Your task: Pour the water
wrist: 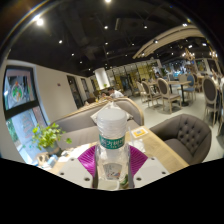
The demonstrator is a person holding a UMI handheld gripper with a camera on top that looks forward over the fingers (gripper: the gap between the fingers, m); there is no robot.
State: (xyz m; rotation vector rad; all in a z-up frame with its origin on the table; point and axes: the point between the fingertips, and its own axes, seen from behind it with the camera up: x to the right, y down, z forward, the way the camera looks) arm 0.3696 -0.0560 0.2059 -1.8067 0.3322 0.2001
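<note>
A clear plastic water bottle (112,135) with a white cap and a green-and-white label stands upright between my fingers. My gripper (112,162) is shut on the bottle's body: both purple pads (88,160) press against its sides. The bottle is held up off any surface, with the room behind it. Its lower part is hidden below the fingers.
A light wooden table (160,145) lies just beyond the bottle, with a small yellow-topped thing (139,132) on it. A grey armchair (186,132) stands at the right, a green potted plant (45,135) at the left. Tables and chairs fill the far room.
</note>
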